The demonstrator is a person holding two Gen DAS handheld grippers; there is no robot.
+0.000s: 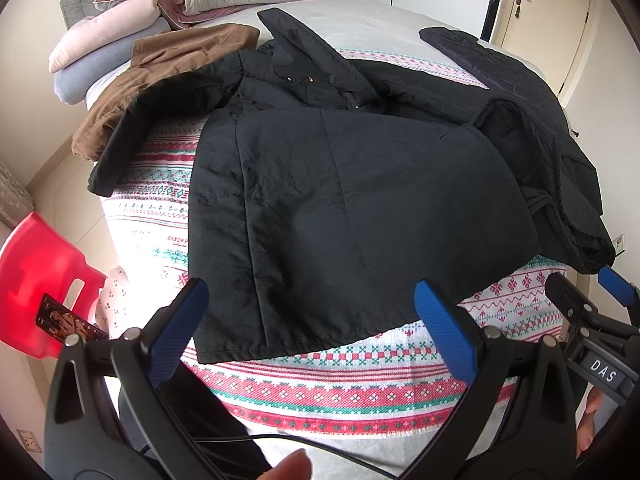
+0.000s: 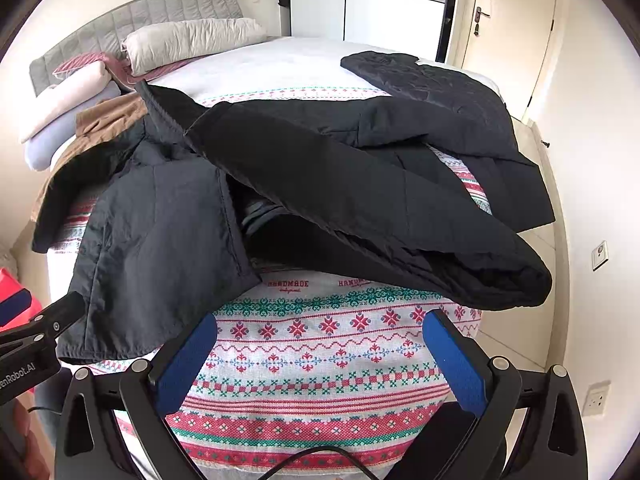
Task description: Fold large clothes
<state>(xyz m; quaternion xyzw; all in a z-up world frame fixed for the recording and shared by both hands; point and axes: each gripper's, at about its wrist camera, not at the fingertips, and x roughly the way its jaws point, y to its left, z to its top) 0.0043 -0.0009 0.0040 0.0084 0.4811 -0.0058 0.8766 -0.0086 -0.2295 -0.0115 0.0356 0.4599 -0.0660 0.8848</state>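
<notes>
Both my left gripper (image 1: 314, 328) and right gripper (image 2: 320, 356) gape wide, gripping nothing; at twelve o'clock the crinkled black coat (image 1: 340, 184) sprawls over the cross-stitch-patterned bedspread (image 1: 340, 384), its far sleeve bunched.

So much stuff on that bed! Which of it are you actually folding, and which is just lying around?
Part of the job:
- large black padded hooded coat, spread on the patterned blanket
- left gripper and right gripper, both open

Just lying about:
- brown garment
- dark quilted jacket
- stacked pillows
- red plastic chair
</notes>
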